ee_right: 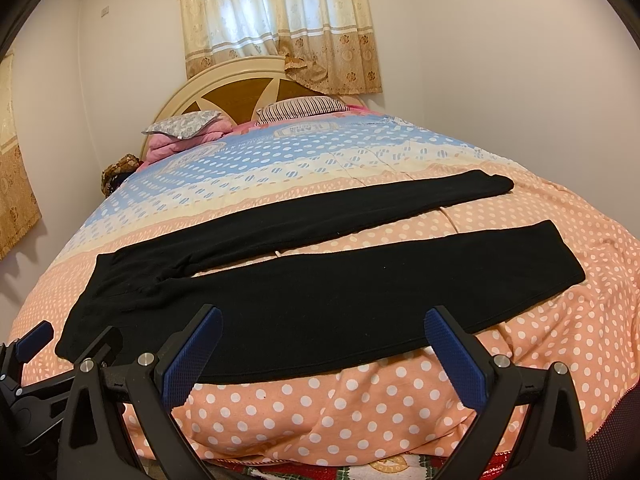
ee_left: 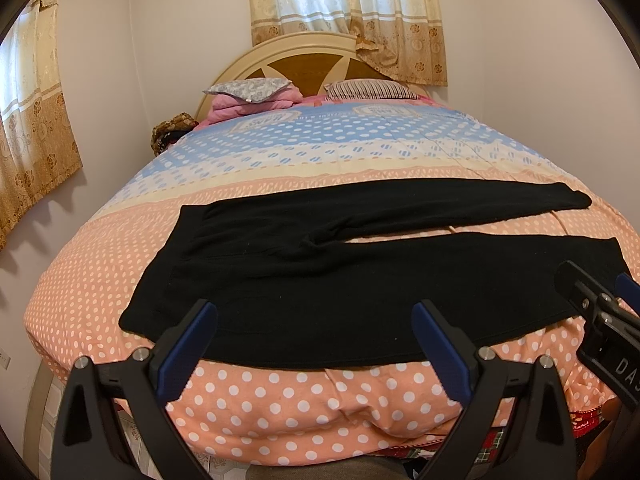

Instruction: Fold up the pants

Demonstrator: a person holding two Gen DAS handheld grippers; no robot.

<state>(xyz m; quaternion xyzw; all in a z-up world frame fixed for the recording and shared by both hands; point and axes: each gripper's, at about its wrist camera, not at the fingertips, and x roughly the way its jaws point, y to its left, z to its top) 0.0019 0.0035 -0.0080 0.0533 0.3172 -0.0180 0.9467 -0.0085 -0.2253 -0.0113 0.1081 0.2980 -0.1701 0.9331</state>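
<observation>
Black pants (ee_left: 320, 276) lie flat across the near end of the bed, waistband to the left and both legs stretched to the right, slightly apart; they also show in the right wrist view (ee_right: 312, 296). My left gripper (ee_left: 316, 344) is open and empty, hovering at the bed's near edge over the lower leg near the waist. My right gripper (ee_right: 324, 348) is open and empty, at the near edge over the lower leg. The right gripper shows at the right of the left wrist view (ee_left: 600, 304); the left gripper shows at the lower left of the right wrist view (ee_right: 36, 344).
The bed has a polka-dot quilt (ee_left: 280, 400), peach near and blue farther back. Pillows (ee_left: 252, 90) and a pink blanket lie by the headboard (ee_left: 304, 56). Curtains (ee_left: 348, 12) hang behind. Walls stand on both sides.
</observation>
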